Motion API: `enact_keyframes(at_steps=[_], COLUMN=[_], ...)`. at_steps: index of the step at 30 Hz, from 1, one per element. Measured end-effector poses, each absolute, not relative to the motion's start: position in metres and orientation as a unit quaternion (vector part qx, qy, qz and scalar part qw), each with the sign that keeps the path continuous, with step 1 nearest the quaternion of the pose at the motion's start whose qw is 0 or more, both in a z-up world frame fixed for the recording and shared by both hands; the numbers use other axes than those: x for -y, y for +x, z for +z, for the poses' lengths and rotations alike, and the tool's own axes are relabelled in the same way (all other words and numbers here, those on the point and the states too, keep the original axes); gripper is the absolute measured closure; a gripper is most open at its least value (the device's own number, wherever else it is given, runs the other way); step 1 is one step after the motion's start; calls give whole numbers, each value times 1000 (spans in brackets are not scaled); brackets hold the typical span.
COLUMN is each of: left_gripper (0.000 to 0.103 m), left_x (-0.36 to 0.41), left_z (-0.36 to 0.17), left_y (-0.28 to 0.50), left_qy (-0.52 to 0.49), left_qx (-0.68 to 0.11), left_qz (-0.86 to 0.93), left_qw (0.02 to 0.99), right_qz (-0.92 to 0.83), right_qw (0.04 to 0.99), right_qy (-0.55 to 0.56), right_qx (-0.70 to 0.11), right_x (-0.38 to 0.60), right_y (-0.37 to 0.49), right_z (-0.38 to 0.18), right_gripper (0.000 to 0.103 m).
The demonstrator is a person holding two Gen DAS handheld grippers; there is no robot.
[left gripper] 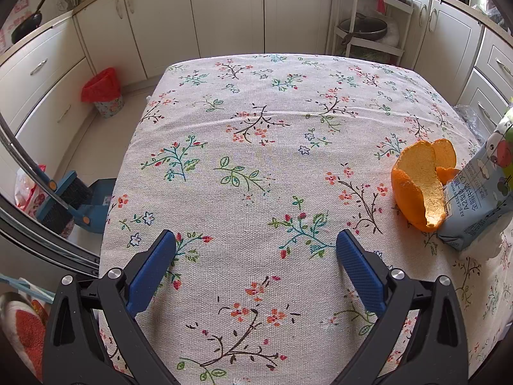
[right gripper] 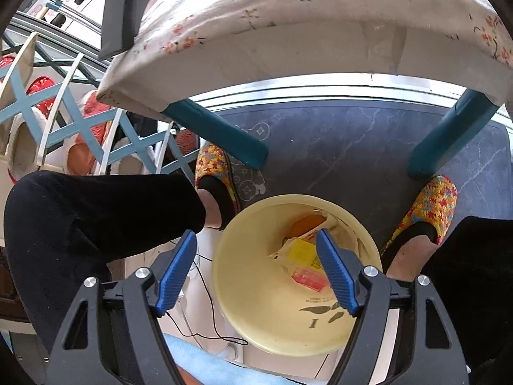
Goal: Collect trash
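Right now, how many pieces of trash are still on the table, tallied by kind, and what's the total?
Orange peel: 1
Milk carton, lying on its side against the peel: 1
Clear plastic wrap at the table's right edge: 1
Total: 3
Both grippers hold nothing; the right gripper hangs over the yellow bin, which already holds wrappers and peel.

milk carton (left gripper: pixel 484 186) cut off at right edge, bin (right gripper: pixel 256 276) contents partly hidden, perhaps wrappers
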State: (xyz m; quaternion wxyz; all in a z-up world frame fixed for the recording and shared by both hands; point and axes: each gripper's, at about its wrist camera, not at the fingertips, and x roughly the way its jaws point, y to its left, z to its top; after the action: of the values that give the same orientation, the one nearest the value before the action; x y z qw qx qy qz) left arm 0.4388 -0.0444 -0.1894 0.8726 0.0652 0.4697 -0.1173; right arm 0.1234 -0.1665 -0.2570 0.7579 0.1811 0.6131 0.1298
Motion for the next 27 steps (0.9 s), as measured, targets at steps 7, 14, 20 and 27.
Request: enact_keyframes(at_steps=[7, 14, 20, 27], left_gripper=[7, 7, 7, 7], left_x=[44, 44, 44, 44], left_z=[-189, -189, -189, -189], left_y=[439, 439, 438, 438], left_qy=[65, 65, 65, 65], left_qx=[-470, -470, -470, -470], left_qz=[-117, -117, -117, -117], left_qw=[873, 873, 872, 873], right_qz=[132, 140, 135, 138], right_qw=[756, 754, 753, 750], right_qy=[182, 184, 189, 188], right_qx=[-615, -615, -616, -619], right_x=[166, 166, 167, 165], right_y=[123, 122, 123, 123], right_z=[-258, -257, -259, -260], right_gripper=[28, 28, 28, 28])
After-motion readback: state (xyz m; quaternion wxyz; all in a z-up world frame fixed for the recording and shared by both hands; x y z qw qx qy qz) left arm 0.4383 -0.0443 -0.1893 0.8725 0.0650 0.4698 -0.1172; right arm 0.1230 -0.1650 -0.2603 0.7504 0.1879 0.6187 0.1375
